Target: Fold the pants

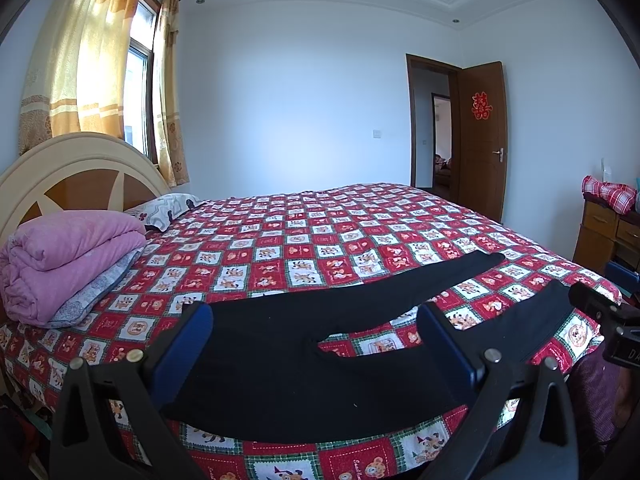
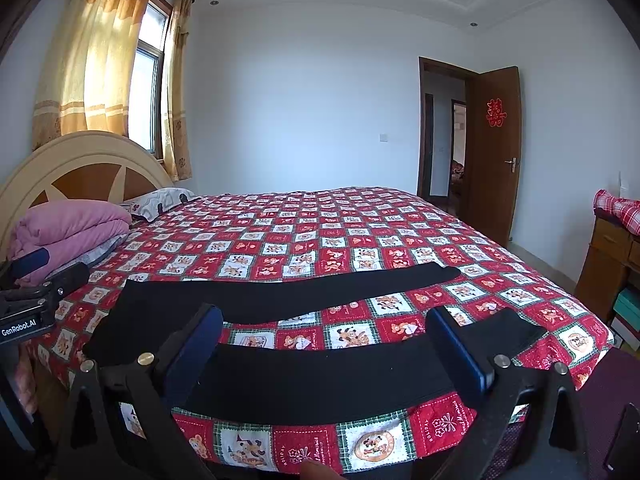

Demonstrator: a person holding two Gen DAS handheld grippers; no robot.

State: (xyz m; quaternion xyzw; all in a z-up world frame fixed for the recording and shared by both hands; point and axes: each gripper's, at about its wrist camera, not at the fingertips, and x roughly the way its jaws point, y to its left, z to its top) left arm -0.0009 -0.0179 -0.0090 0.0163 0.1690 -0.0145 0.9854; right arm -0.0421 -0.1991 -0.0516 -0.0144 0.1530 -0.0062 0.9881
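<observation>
Pants [image 1: 304,344] lie on the bed [image 1: 320,232] — folded quilt [image 1: 68,260] to their left.

The left gripper's fingers [image 1: 448,336] cover part of the black pants [image 1: 288,344], hiding the waist edge and one leg's middle. In the right wrist view, the near leg's hem [image 2: 520,330] sits partly behind a finger. The bed [image 2: 360,232] is cut off at the bottom edge. The red mark on the door [image 1: 482,106] is too small to read.
</observation>
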